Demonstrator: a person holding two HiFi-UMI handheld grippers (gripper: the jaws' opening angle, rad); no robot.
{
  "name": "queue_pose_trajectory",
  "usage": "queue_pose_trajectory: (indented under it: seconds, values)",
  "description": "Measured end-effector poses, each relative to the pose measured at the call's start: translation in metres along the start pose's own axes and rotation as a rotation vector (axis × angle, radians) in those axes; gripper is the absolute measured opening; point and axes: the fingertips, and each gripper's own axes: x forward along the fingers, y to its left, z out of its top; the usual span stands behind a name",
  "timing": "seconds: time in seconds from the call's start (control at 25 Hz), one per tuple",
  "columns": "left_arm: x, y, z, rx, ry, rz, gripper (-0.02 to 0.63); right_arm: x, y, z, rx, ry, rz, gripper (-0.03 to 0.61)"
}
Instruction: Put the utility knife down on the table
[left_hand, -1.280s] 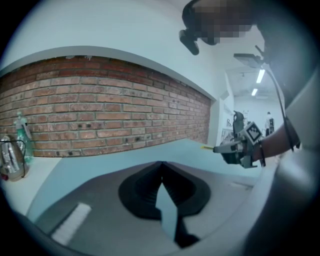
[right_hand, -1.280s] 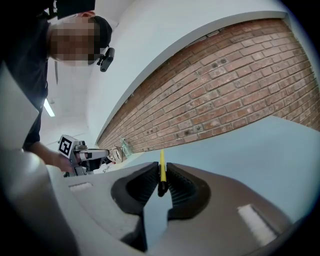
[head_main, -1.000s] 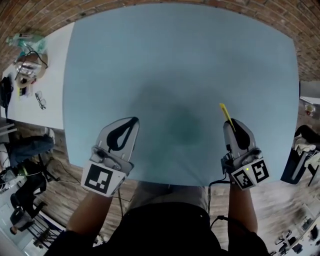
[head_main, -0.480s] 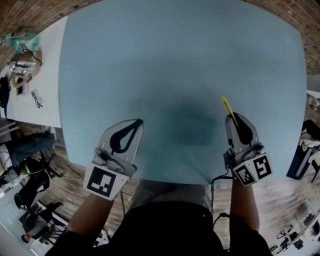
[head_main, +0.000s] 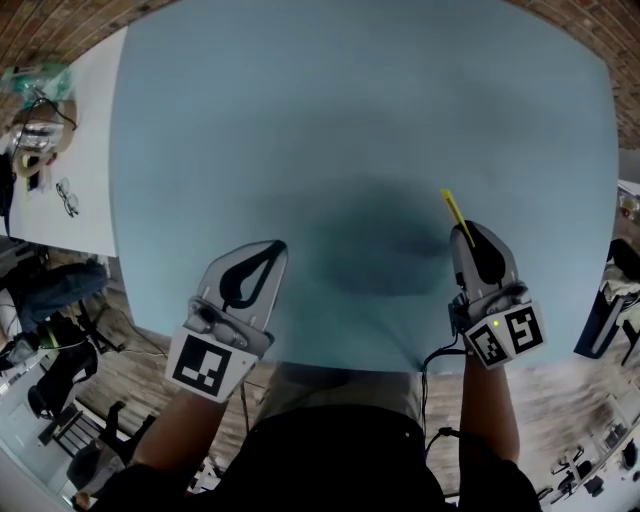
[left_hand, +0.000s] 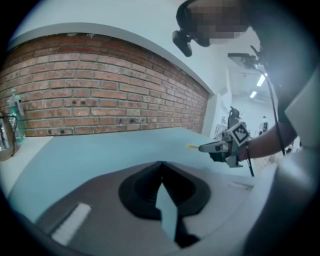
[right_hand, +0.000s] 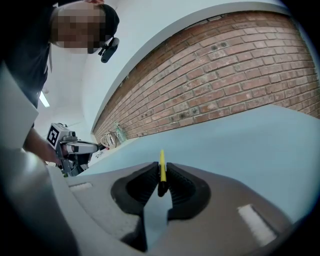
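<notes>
A thin yellow utility knife (head_main: 454, 210) sticks forward out of my right gripper (head_main: 466, 236), which is shut on it over the near right part of the light blue table (head_main: 360, 120). In the right gripper view the knife (right_hand: 162, 167) stands on edge between the two dark pads, its yellow end pointing towards the brick wall. My left gripper (head_main: 262, 247) hovers over the near left of the table, jaws shut with nothing between them (left_hand: 161, 167). From the left gripper view, the right gripper (left_hand: 210, 147) shows with the yellow tip ahead of it.
A white side table (head_main: 60, 190) at the left carries glasses (head_main: 68, 196), a bottle and other clutter. A brick wall (right_hand: 215, 90) runs behind the table. Chairs and floor lie past the near edge.
Both grippers have sunk a little towards the table, each keeping its grip state. The knife stays in the right jaws.
</notes>
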Motion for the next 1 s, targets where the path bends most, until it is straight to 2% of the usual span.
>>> queue_pose_trajectory:
  seconds: [0.48, 1.0]
  values:
    - [-0.007, 0.0, -0.009, 0.005, 0.013, 0.013, -0.005, 0.007, -0.004, -0.012, -0.001, 0.025, -0.013, 0.054]
    - [-0.006, -0.006, -0.016, -0.007, 0.014, 0.011, -0.003, 0.011, -0.01, -0.022, -0.056, 0.08, -0.043, 0.055]
